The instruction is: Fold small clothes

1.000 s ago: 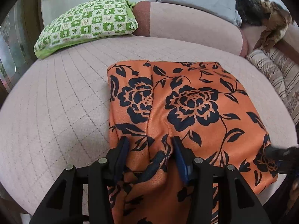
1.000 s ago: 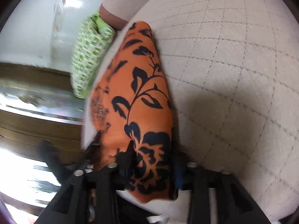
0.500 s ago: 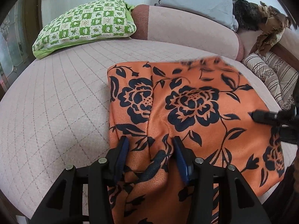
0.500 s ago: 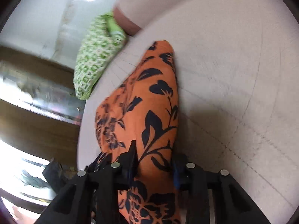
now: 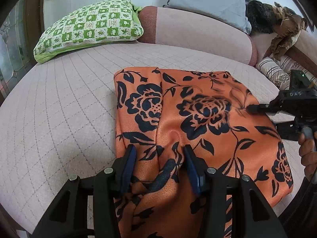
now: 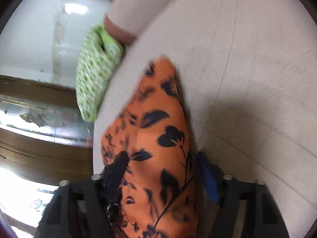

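Mid-fold: both hold the orange cloth (image 5: pixel 208 119) on the bed (image 5: pixel 59 119).
Left hand-held gripper (image 5: pixel 159 158) pinches its near edge; right hand-held gripper (image 6: pixel 160 166), jaws closing around cloth, should carry its side across next.

What we cannot make out

Our right wrist view is smeared throughout: the orange floral cloth (image 6: pixel 158 138) and the green checked pillow (image 6: pixel 95 83) show no crisp edges, and the cloth hides where the blue pads (image 6: pixel 208 180) meet it, so we cannot tell whether they press. In the left wrist view the cloth's near end runs off the bottom edge, the right gripper (image 5: pixel 255 108) is cut by the right edge with its tip blurred, and the hand (image 5: pixel 307 150) shows only partly. The dark furry heap (image 5: pixel 259 15) stays unidentifiable.
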{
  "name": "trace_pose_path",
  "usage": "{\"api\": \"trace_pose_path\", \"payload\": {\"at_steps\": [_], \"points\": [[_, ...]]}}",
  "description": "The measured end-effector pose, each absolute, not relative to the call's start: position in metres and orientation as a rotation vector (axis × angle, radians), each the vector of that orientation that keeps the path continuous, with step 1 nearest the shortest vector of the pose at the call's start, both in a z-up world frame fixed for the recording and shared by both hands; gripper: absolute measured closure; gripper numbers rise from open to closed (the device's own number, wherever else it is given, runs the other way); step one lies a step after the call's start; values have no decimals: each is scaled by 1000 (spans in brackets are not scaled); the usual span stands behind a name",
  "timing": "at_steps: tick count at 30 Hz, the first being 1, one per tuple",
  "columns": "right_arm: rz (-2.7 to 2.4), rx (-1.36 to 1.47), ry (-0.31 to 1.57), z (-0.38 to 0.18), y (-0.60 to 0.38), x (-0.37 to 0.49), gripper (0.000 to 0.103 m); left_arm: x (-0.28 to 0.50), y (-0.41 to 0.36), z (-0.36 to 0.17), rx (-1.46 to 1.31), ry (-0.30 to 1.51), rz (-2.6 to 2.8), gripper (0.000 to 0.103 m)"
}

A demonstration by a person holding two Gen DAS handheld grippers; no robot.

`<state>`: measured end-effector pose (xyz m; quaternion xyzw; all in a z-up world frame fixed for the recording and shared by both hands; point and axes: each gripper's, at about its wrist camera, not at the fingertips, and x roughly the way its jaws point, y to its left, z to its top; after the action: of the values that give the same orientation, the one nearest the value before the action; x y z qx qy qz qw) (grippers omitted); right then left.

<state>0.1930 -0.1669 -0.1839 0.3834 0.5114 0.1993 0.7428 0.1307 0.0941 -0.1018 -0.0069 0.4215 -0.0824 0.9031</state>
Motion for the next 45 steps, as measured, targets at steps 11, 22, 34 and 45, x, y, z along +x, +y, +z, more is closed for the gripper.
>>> {"api": "trace_pose_path", "payload": {"at_steps": [11, 22, 34, 45], "points": [[436, 850, 1020, -168, -175, 188, 26, 129, 93, -102, 10, 858, -165, 52], [336, 787, 1096, -195, -158, 217, 72, 130, 94, -102, 7, 855, -169, 51], [529, 488, 851, -88, -119, 134, 24, 106, 163, -79, -470, 864, -315, 43], [550, 543, 1016, -149, -105, 150, 23, 127, 165, -81, -501, 966, -333, 45]]}}
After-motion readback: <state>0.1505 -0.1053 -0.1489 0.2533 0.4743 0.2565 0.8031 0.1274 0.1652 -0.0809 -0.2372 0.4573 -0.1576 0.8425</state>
